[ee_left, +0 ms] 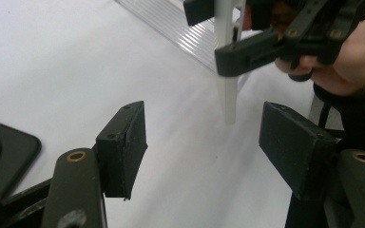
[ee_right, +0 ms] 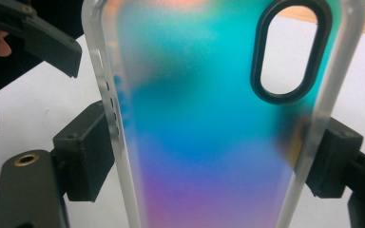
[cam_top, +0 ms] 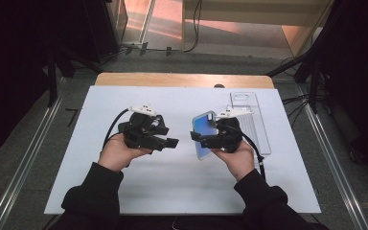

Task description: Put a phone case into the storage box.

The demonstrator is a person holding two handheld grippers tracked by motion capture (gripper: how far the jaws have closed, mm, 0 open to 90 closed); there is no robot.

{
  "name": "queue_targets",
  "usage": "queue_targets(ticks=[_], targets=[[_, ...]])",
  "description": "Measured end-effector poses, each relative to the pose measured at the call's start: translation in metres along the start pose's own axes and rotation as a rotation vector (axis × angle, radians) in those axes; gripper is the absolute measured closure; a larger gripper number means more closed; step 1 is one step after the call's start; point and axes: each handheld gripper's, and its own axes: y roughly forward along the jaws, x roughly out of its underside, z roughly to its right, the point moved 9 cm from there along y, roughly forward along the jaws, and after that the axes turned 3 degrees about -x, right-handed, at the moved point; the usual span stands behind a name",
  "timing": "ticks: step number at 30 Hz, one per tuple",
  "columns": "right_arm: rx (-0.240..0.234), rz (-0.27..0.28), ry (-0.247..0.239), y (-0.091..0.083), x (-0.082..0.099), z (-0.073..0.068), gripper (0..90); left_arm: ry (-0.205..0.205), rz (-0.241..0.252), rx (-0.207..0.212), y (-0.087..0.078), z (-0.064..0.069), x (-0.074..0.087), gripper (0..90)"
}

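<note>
Clear tray (cam_top: 261, 125) lies behind the gripped phone case (cam_top: 202, 139) on white sheet (cam_top: 172, 177)

1. Phone case (ee_right: 209, 142): translucent, frosted rim, back shading from teal through blue to violet (a black-ringed oval camera opening near one end).
2. Pose: held clear of the white table (cam_top: 172, 187), its long edges clamped between the right gripper's (cam_top: 206, 136) jaws.
</note>
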Motion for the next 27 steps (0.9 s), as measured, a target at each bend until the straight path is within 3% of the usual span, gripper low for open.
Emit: queue_targets(ticks=[4, 8, 24, 27], targets=[[-0.007, 0.005, -0.001, -0.004, -0.002, 0.001, 16.5, 0.024, -0.009, -0.039, 0.0, -0.004, 0.008, 32.6], [-0.011, 0.0, -0.01, -0.006, -0.002, 0.002, 16.5, 0.013, -0.007, -0.024, 0.002, -0.005, 0.018, 32.6], [-0.03, -0.024, -0.024, -0.013, -0.005, 0.005, 16.5, -0.019, -0.046, -0.041, 0.003, -0.014, 0.072, 32.7], [-0.039, -0.024, -0.024, -0.017, -0.007, 0.006, 16.5, -0.04, -0.044, -0.042, 0.001, -0.015, 0.077, 32.6]])
